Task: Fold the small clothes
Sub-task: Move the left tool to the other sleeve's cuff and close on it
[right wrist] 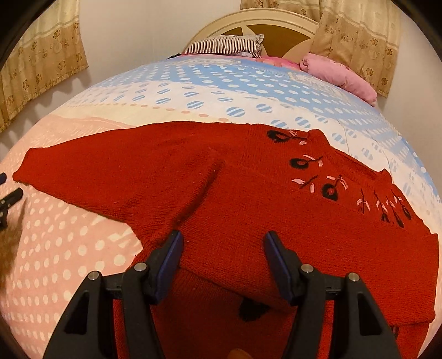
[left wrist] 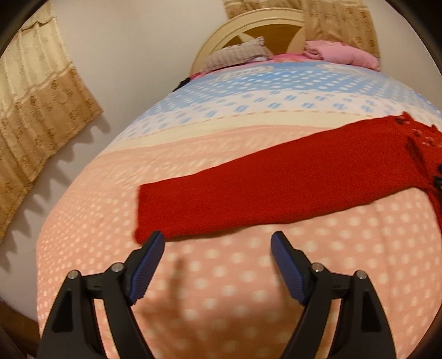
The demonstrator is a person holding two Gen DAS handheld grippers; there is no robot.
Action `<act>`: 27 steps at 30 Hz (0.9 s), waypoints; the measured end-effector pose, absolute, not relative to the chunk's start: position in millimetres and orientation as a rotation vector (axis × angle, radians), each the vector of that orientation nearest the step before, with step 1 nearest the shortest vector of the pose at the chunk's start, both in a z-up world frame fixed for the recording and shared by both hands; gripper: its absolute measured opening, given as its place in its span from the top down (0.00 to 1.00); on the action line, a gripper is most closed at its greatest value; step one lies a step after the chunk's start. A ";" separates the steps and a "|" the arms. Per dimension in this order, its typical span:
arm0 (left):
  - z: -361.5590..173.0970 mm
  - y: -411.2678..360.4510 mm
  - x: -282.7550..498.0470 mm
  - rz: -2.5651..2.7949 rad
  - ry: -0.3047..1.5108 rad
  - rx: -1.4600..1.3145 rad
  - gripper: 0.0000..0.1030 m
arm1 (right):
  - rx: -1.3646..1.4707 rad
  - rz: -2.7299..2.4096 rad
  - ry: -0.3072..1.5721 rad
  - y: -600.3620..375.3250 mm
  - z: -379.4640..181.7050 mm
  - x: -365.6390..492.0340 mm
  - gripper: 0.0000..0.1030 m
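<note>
A small red knitted sweater [right wrist: 248, 198] with black and pink embroidered flowers lies flat on the bed, one sleeve stretched out to the left. In the left wrist view that sleeve [left wrist: 262, 182] runs across the pink bedspread, its cuff end just beyond my left gripper's left fingertip. My left gripper [left wrist: 218, 240] is open and empty, hovering just short of the sleeve. My right gripper [right wrist: 223, 240] is open and empty, low over the sweater's body where a folded edge crosses between the fingers. The left gripper's tip [right wrist: 11, 197] shows at the far left edge of the right wrist view.
The bed [left wrist: 221, 276] has a pink dotted cover near me and a blue and white dotted part farther back. A striped pillow [right wrist: 226, 45], a pink pillow [right wrist: 342, 74] and a round headboard [right wrist: 257, 19] stand at the far end. Curtains [left wrist: 36, 105] hang on the left wall.
</note>
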State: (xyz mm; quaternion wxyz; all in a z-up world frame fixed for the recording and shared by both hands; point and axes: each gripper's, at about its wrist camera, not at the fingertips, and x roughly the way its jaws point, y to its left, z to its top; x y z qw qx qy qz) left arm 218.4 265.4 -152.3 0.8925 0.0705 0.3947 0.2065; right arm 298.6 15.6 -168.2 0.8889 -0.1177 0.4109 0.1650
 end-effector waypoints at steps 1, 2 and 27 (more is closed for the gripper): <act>-152.0 270.6 217.5 0.445 0.819 0.150 0.20 | -0.248 0.341 0.849 16.5 -168.6 298.1 0.40; -151.8 276.8 216.5 0.462 0.817 0.152 0.20 | -0.251 0.340 0.844 16.3 -168.7 297.6 0.40; -165.8 332.5 240.3 0.555 0.855 0.063 0.17 | -0.244 0.339 0.829 15.9 -168.9 295.0 0.40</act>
